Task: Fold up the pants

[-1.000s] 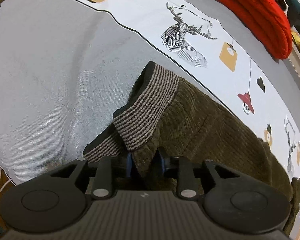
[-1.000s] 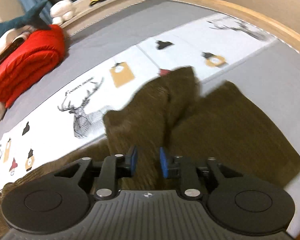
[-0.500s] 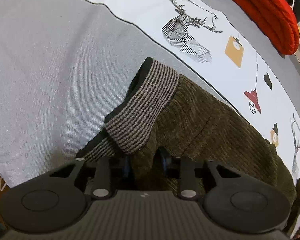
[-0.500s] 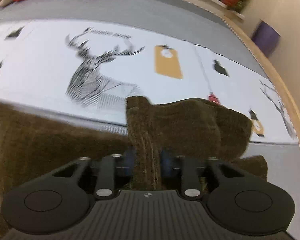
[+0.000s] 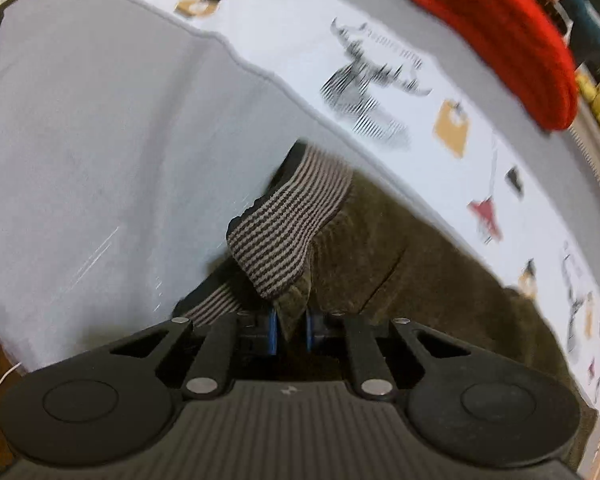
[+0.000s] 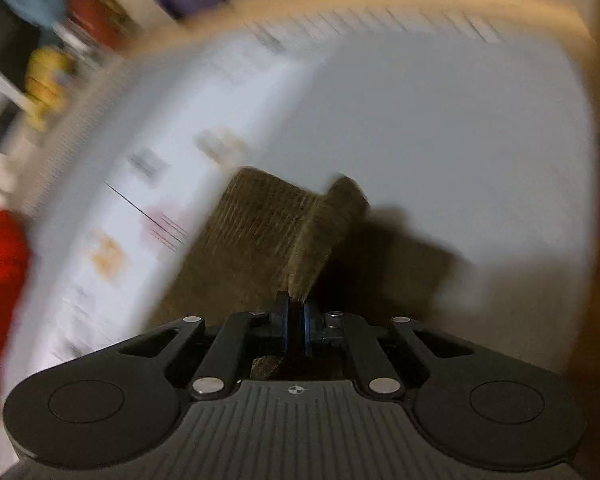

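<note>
Olive-brown corduroy, fine ribs running along the cloth — the pants [image 5: 400,264] lie on a grey bed sheet [image 5: 100,140], next to a pale printed runner [image 5: 380,80] with stag and lantern motifs. Waistband [image 5: 288,220] is knit, striped grey and black, dark inside; it stands up in a loose fold at the near end of the garment. A crease line crosses the cloth right of the band.

Left gripper [image 5: 291,330]: blue pads pinched on a tuck of corduroy just under the waistband.

Right gripper [image 6: 296,320]: jaws have just been closing, now nearly together with a thin edge of the pants [image 6: 268,232] between them. That end is raised off the sheet, a flap folded over and throwing a dark shadow to the right. Right view is heavily blurred.

Red folded blanket [image 5: 500,32] lies well apart at the far side of the bed.
</note>
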Action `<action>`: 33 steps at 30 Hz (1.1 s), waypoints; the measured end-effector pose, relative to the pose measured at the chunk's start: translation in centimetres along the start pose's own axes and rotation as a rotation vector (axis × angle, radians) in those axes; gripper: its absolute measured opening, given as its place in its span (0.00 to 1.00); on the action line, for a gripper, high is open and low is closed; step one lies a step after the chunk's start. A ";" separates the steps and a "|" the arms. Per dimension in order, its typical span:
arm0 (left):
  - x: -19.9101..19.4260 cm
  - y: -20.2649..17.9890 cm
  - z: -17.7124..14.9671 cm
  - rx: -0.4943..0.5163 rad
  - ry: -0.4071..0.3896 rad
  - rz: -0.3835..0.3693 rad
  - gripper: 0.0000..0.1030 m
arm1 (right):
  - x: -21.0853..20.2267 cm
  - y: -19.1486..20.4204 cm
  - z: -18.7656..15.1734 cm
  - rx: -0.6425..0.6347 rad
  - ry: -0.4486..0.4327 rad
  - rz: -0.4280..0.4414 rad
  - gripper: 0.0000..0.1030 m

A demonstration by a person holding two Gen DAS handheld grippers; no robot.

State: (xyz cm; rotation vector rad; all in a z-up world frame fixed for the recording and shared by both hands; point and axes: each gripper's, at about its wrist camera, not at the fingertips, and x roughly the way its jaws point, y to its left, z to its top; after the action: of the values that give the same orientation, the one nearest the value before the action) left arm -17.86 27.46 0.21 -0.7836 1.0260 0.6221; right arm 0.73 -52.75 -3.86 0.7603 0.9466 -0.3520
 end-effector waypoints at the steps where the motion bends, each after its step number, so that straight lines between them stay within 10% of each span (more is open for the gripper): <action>1: 0.2 0.2 -0.1 -0.002 0.014 -0.002 0.14 | 0.7 -1.2 -0.2 0.017 0.054 -0.006 0.06; 10: 0.1 1.5 0.2 -0.067 0.016 -0.029 0.26 | 2.8 -3.3 1.1 0.084 0.082 0.041 0.16; 17: -2.1 1.3 0.1 -0.006 -0.082 -0.076 0.12 | 1.9 -2.4 1.6 0.093 -0.011 0.013 0.10; 22: -4.2 3.5 -0.6 -0.029 -0.114 -0.143 0.12 | -2.1 -2.4 1.8 0.125 -0.146 0.223 0.08; 27: -0.9 4.4 -0.5 -0.013 0.055 -0.021 0.27 | 1.1 -4.7 1.0 0.144 0.046 -0.046 0.09; 30: -2.8 4.3 -0.3 -0.037 -0.044 -0.013 0.49 | 1.0 -4.7 1.1 0.131 0.041 -0.038 0.11; 33: -5.4 3.4 -0.3 -0.022 -0.236 0.084 0.48 | 0.4 -4.3 1.2 0.110 0.004 -0.068 0.13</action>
State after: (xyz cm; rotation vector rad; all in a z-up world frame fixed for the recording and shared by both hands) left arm -22.77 28.68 4.13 -0.6705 0.8393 0.7793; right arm -0.83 -56.55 -5.56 0.8304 0.9642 -0.4646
